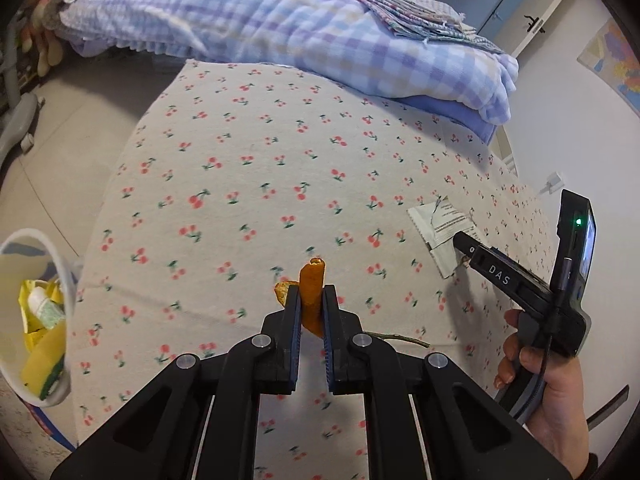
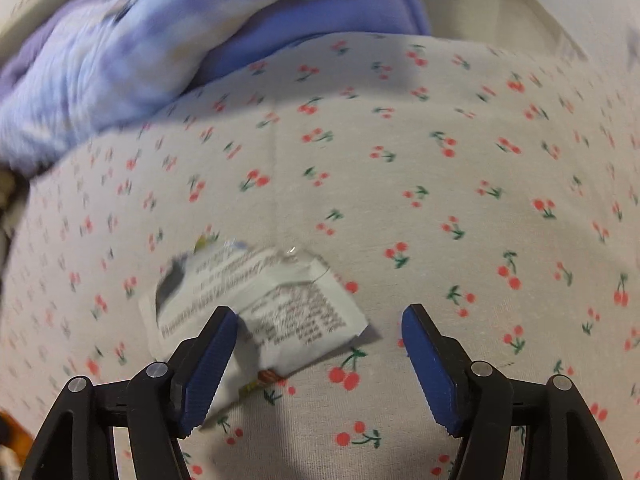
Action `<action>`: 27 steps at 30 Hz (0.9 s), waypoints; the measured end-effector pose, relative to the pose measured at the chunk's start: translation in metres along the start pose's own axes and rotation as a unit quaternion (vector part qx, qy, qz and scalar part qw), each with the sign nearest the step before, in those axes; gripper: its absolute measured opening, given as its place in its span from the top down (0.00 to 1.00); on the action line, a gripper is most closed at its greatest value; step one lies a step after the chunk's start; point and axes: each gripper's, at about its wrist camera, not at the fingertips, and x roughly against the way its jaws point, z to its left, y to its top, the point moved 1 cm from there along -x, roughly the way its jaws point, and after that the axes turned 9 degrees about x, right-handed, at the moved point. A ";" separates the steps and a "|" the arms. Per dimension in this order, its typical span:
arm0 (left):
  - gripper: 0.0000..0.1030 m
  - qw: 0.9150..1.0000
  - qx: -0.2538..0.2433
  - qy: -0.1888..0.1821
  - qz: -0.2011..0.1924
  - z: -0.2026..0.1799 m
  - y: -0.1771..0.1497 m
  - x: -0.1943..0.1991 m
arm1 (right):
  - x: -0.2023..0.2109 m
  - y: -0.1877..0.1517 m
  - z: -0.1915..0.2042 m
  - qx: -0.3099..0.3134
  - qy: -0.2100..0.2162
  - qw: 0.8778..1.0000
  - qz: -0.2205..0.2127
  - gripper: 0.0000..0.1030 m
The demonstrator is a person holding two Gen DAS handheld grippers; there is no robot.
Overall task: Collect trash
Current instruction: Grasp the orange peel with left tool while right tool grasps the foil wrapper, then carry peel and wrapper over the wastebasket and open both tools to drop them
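- Left wrist view: the left gripper (image 1: 312,300) has its fingers pinched on a curled strip of orange fruit peel (image 1: 313,294), which stands up between the blue pads above the cherry-print bed sheet (image 1: 240,128).
- A thin brown twig (image 1: 396,339) lies on the sheet just right of the peel, beside the right-hand finger.
- Left of the peel, off the bed's edge, stands a white-rimmed bin (image 1: 60,264); inside it are yellow wrapping and a small white-and-green bottle (image 1: 46,308).
- Well right of the peel lies a flat white printed wrapper (image 1: 442,236), and the right gripper (image 1: 460,240) reaches down to it, held by a person's hand (image 1: 548,376).
- Beyond the peel, a folded checked blue-and-lilac quilt (image 1: 280,16) lies across the far end of the bed.
- Right wrist view: the right gripper (image 2: 318,344) has its fingers spread wide, not closed on anything.
- The white wrapper (image 2: 260,304) lies on the sheet (image 2: 400,160) under and beside the left-hand finger (image 2: 212,356); the space toward the right-hand finger is bare sheet.
- The picture is blurred; the quilt (image 2: 120,60) lies beyond the wrapper.
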 end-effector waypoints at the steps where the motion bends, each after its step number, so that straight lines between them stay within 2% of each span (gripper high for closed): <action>1: 0.90 1.000 0.002 0.000 0.002 0.005 -0.001 0.002 | 0.000 -0.001 0.005 0.017 -0.008 1.000 -0.005 0.34; 3: 0.90 1.000 0.010 -0.001 0.008 0.014 -0.004 0.004 | 0.001 -0.003 0.010 0.039 0.002 0.999 -0.008 0.52; 4: 0.90 1.000 0.014 -0.003 0.010 0.019 -0.005 0.006 | 0.002 -0.004 0.015 0.056 0.002 0.998 -0.004 0.57; 8: 0.90 1.000 0.017 -0.010 0.013 0.030 -0.011 0.015 | 0.008 -0.010 0.027 0.102 0.003 0.995 -0.001 0.59; 9: 0.90 1.000 0.015 -0.012 0.011 0.032 -0.013 0.019 | 0.011 -0.012 0.029 0.108 0.012 0.994 0.000 0.63; 10: 0.90 1.000 0.015 -0.015 0.008 0.035 -0.014 0.023 | 0.013 -0.013 0.030 0.107 0.021 0.994 0.000 0.79; 11: 0.90 1.000 0.015 -0.017 0.006 0.038 -0.014 0.027 | 0.016 -0.013 0.030 0.103 0.042 0.994 0.000 0.84; 15: 0.90 1.000 0.014 -0.021 -0.006 0.053 -0.019 0.046 | 0.035 -0.016 0.027 0.088 0.075 0.993 -0.014 0.84; 18: 0.90 1.000 0.013 -0.019 -0.013 0.067 -0.023 0.058 | 0.054 -0.023 0.030 0.087 0.092 0.991 -0.030 0.89; 21: 0.90 1.000 0.014 -0.015 -0.021 0.082 -0.025 0.068 | 0.069 -0.031 0.039 0.095 0.102 0.989 -0.041 0.93; 27: 0.90 0.999 0.019 -0.006 -0.039 0.114 -0.030 0.090 | 0.096 -0.042 0.063 0.120 0.119 0.983 -0.067 0.95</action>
